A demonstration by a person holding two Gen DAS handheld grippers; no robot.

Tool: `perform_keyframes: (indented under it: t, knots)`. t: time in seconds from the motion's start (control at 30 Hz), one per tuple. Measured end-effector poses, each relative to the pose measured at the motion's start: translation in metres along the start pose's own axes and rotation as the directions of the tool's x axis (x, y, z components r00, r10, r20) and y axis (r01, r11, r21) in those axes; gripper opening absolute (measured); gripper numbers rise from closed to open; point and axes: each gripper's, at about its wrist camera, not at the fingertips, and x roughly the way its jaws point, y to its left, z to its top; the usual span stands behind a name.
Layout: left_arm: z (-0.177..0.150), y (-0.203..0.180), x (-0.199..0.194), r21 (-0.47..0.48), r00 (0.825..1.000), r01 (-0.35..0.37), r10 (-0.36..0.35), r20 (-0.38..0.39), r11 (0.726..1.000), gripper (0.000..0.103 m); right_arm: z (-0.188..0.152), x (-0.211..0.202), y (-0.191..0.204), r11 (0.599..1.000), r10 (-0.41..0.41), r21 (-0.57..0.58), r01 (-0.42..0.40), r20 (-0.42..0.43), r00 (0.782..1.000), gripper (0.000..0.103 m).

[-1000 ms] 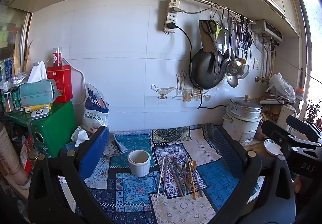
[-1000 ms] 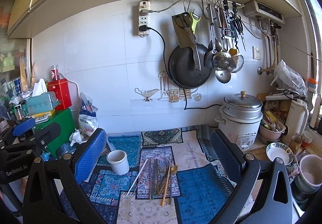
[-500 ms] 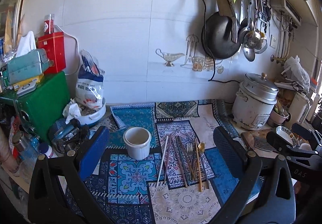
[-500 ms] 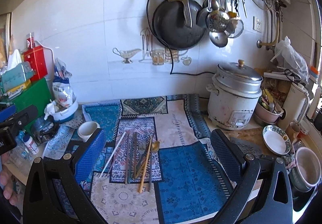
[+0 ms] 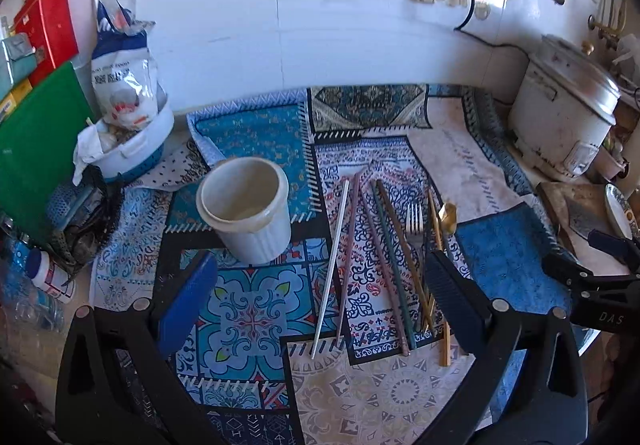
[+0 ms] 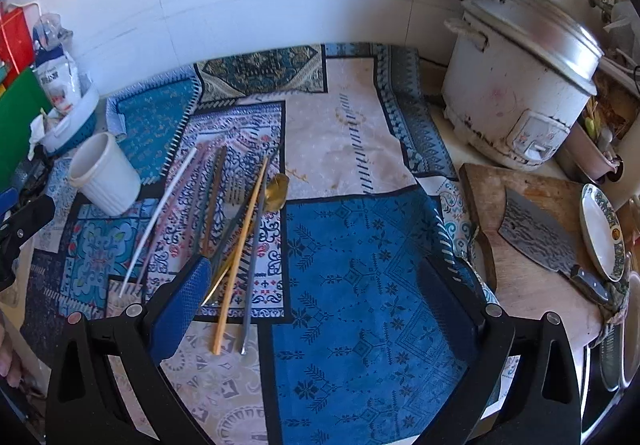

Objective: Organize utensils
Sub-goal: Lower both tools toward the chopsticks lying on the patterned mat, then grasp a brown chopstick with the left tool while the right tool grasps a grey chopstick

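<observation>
Several chopsticks lie side by side on a patterned mat: a white chopstick (image 5: 331,265) at the left, pink and green ones (image 5: 394,265), with a silver fork (image 5: 414,215) and a gold spoon (image 5: 447,215). An empty white ribbed cup (image 5: 248,211) stands upright to their left. My left gripper (image 5: 320,277) is open above the chopsticks. My right gripper (image 6: 316,277) is open over the mat's blue patch, right of a wooden chopstick (image 6: 240,257), the gold spoon (image 6: 276,187) and the cup (image 6: 105,175).
A white rice cooker (image 6: 520,85) stands at the back right. A wooden board (image 6: 532,245) holds a cleaver (image 6: 540,233), with a plate (image 6: 602,231) beside it. A green box (image 5: 36,141), a basket with a bag (image 5: 128,117) and bottles crowd the left.
Both grippers have tilted down and moved closer to the counter, so the mat, cup and utensils now fill the views. Both jaws stay open.
</observation>
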Motion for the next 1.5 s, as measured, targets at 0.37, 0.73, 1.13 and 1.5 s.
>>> perform_keyframes:
  t: [0.37, 0.73, 1.13, 1.5]
  knots:
    - [-0.006, -0.009, 0.085, -0.032, 0.979, -0.033, 0.026, -0.201, 0.999, 0.082, 0.025, 0.082, -0.001, 0.987, 0.157, 0.007, -0.159, -0.198, 0.968, 0.075]
    - [0.008, -0.032, 0.115, -0.084, 0.952, 0.111, -0.131, -0.276, 0.990, 0.041, 0.029, 0.129, 0.013, 0.957, 0.261, -0.033, -0.289, -0.342, 0.903, 0.031]
    - [0.020, -0.055, 0.144, -0.129, 0.895, 0.257, -0.287, -0.342, 0.958, 0.014, 0.035, 0.144, 0.022, 0.944, 0.275, -0.084, -0.318, -0.329, 0.903, 0.007]
    - [0.039, -0.072, 0.187, -0.069, 0.884, 0.190, -0.201, -0.422, 0.979, 0.010, 0.039, 0.144, -0.001, 0.944, 0.311, -0.003, -0.329, -0.315, 0.897, 0.006]
